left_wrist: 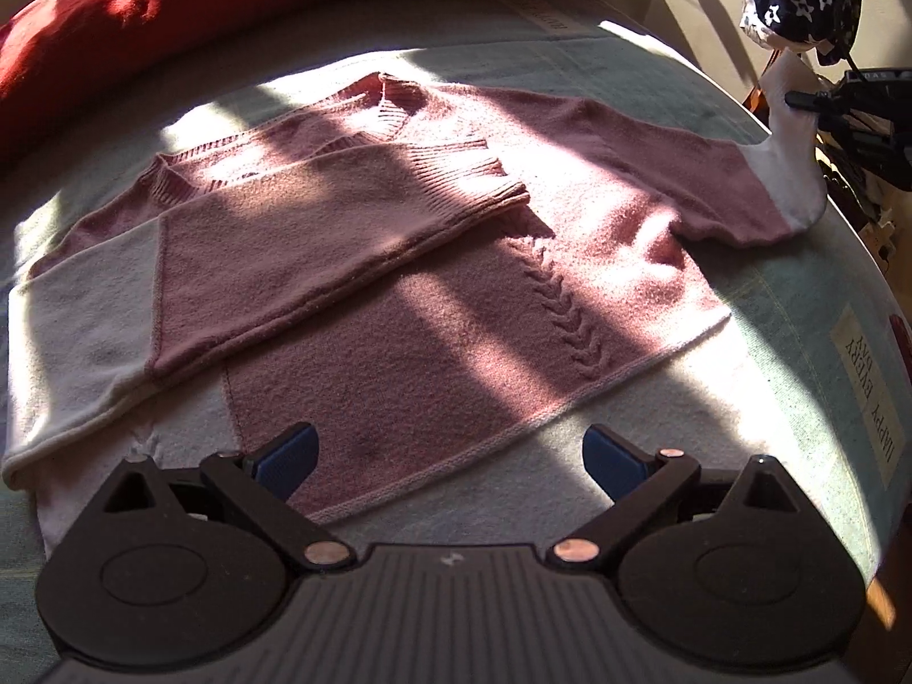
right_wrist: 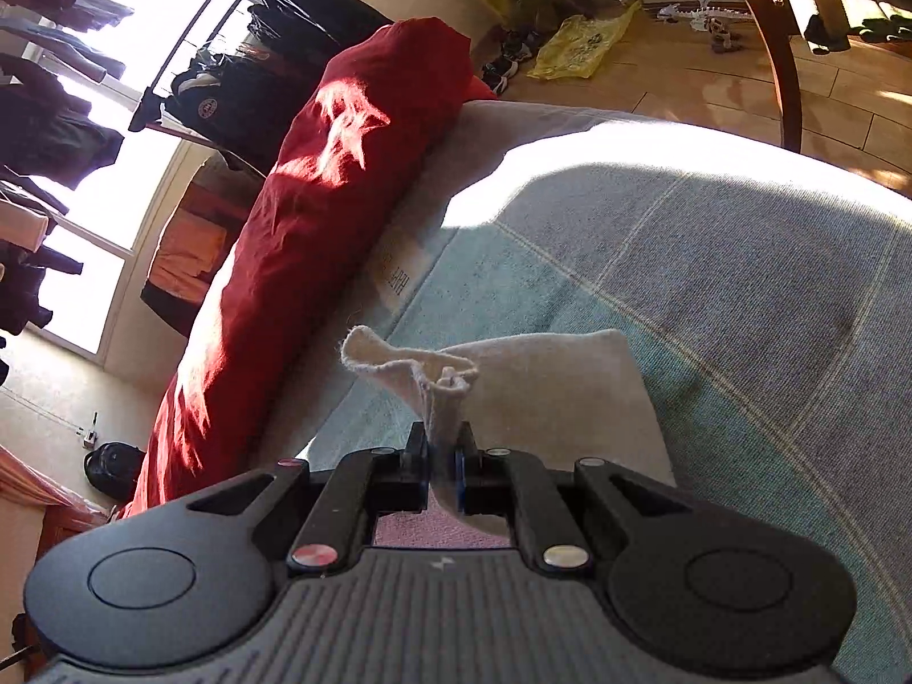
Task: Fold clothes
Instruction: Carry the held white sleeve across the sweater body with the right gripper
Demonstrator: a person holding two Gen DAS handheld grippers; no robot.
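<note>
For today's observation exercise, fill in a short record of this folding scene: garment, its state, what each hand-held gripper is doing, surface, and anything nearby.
garment: pink sweater, white sleeve ends
state: lying flat; one sleeve folded across the body, the other stretched out to the side
left hand-held gripper: open, empty, above the hem
right hand-held gripper: shut on white cuff, lifting it
surface: grey-green sheet
nearby: red pillow

Red pillow [right_wrist: 296, 239] lies along the far edge of the grey-green bed cover [right_wrist: 712, 285]. Dark clothes [right_wrist: 51, 131] hang by the window. Yellow plastic bag [right_wrist: 575, 48] and shoes [right_wrist: 504, 65] sit on the wood floor [right_wrist: 712, 91].
</note>
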